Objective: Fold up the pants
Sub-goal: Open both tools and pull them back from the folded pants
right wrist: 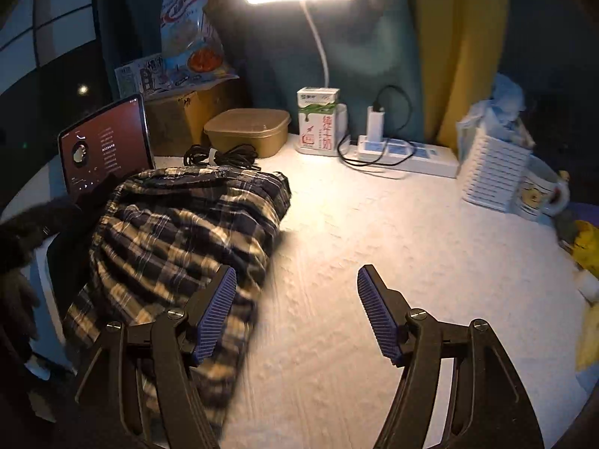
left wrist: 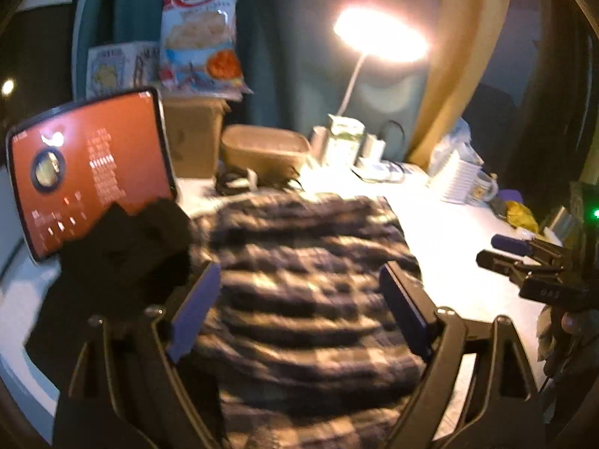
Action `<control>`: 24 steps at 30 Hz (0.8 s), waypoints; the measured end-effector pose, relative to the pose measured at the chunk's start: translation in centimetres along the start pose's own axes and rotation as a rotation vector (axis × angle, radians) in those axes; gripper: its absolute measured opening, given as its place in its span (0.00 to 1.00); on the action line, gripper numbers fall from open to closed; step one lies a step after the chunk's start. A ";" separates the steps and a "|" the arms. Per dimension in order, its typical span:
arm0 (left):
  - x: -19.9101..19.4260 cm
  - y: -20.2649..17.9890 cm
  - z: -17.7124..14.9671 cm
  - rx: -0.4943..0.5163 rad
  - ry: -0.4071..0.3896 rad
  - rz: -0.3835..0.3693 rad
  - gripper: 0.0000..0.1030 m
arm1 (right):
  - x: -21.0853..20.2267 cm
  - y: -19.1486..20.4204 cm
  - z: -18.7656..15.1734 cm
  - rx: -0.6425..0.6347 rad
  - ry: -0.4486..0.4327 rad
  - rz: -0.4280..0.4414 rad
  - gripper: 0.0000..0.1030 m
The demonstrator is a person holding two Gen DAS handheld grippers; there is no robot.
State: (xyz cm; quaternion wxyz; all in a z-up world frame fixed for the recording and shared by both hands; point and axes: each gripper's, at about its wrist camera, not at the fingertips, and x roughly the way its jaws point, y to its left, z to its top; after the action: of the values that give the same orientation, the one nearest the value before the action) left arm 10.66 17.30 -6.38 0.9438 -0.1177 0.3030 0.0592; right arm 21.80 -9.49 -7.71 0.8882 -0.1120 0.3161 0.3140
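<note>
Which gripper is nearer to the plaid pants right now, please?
Left. The left gripper hangs open directly over the plaid pants; the right gripper is open mostly over bare table, at their right edge.

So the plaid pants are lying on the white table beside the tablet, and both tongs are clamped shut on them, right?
Not quite. The plaid pants do lie on the white table beside the tablet, but both tongs are open. The right wrist view shows the right tongs gaping over bare table; the left wrist view shows the left tongs apart above the cloth.
</note>
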 end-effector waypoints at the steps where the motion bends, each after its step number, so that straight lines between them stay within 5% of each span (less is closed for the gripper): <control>1: -0.2 -0.6 -0.4 0.003 0.004 -0.009 0.85 | -0.6 -0.1 -0.3 0.001 -0.004 -0.007 0.69; 18: -5.4 -8.6 -2.3 0.113 -0.053 -0.105 0.85 | -11.9 -2.2 -4.8 0.049 -0.141 -0.130 0.69; 24: -8.6 -11.1 -2.5 0.142 -0.134 -0.153 0.85 | -15.5 -2.4 -5.3 0.056 -0.210 -0.160 0.69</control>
State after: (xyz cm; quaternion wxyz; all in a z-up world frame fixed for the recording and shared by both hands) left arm 4.32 5.57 -1.27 0.9697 -0.0695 0.2328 -0.0270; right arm 11.32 -21.01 -2.00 0.9414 -0.0786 0.2203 0.2431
